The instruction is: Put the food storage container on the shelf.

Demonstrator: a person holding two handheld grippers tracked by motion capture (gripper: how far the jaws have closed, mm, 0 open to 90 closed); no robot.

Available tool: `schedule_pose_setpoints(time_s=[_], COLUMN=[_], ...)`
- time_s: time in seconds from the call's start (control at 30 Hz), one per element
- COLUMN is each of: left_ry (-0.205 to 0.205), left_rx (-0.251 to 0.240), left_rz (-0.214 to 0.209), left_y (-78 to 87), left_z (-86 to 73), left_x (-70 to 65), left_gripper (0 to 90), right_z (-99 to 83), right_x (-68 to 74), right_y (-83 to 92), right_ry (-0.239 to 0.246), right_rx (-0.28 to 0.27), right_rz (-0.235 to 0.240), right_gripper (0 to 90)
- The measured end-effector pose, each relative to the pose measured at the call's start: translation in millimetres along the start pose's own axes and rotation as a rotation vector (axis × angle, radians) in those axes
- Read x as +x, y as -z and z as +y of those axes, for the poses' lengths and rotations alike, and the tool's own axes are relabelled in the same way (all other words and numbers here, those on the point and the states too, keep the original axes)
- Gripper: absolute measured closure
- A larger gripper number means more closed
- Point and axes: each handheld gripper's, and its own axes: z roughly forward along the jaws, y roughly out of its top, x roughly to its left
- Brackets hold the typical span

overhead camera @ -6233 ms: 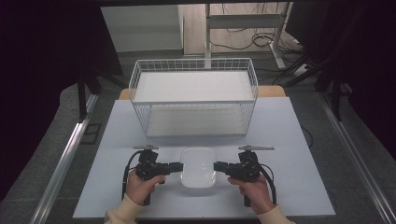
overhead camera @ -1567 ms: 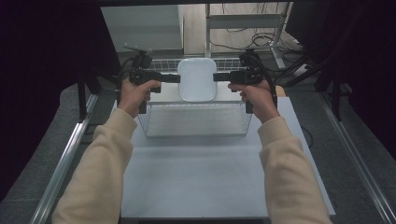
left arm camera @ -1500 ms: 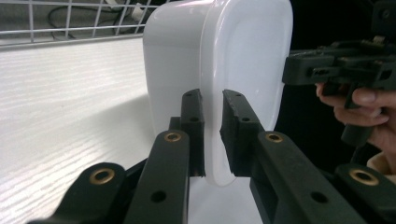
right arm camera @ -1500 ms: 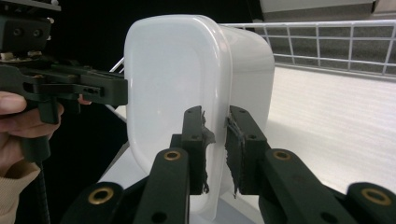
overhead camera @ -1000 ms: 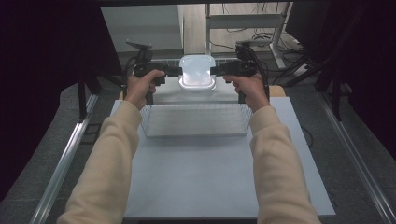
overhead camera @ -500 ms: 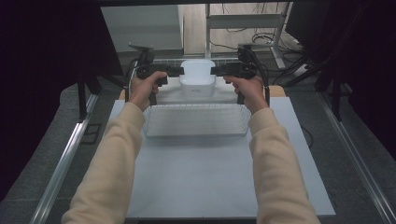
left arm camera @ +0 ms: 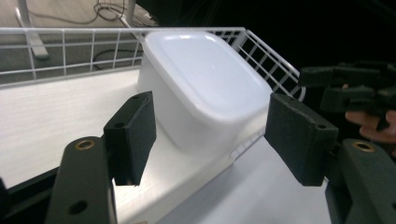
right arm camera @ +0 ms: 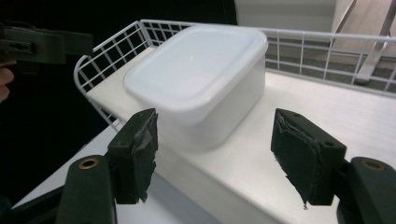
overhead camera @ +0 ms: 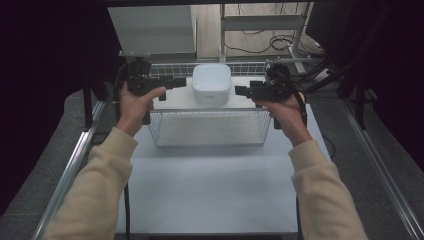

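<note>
1. At the far left we see the person's left hand (overhead camera: pixel 132 102), in a cream sleeve (overhead camera: pixel 95 175), holding the left gripper (overhead camera: pixel 182 81) at the left side of the white wire basket (overhead camera: pixel 210 131). In the left gripper view its jaws stand spread wide with nothing between the pads (left arm camera: pixel 133 135).
2. In the middle, the white lidded container (overhead camera: pixel 211 83) sits inside the basket, on its white floor toward the far side, between the two grippers and touching neither. We read no brand, label or writing on its lid or walls; the lid looks plain in both gripper views.
3. The basket stands on the white table (overhead camera: pixel 210 190), toward its far edge.
4. At the right, the right hand (overhead camera: pixel 287 112) holds the right gripper (overhead camera: pixel 240 91) at the basket's right side, pointing inward. In the right gripper view its jaws are also parted wide and hold nothing; the pads (right arm camera: pixel 303 156) look worn and ragged at the edges.
</note>
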Motion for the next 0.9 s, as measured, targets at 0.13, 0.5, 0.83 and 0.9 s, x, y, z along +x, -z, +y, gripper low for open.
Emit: schedule_pose_setpoints(time_s=[0.13, 0.5, 0.83, 0.9], left_ry=[-0.045, -0.122, -0.122, -0.104], left_rx=[0.01, 0.026, 0.182, 0.188], left_rz=[-0.005, 0.005, 0.065, 0.066], left_y=[12.2, 48.0, 30.1, 28.2], left_z=[-24.9, -125.7, -208.9, -216.3], left_x=[-7.8, -16.7, -3.0, 0.3], left_gripper=[32.4, 29.4, 28.0, 27.9], right_z=[-24.6, -115.5, -205.5, -220.9], right_x=[2.5, 19.5, 9.9, 4.3], right_y=[15.2, 60.5, 63.0, 59.2], right_ry=[0.034, 0.138, 0.093, 0.08], right_rx=[-0.012, -0.052, 0.033, 0.059], right_rz=[0.023, 0.037, 0.007, -0.012], right_gripper=[31.3, 29.4, 26.8, 26.5])
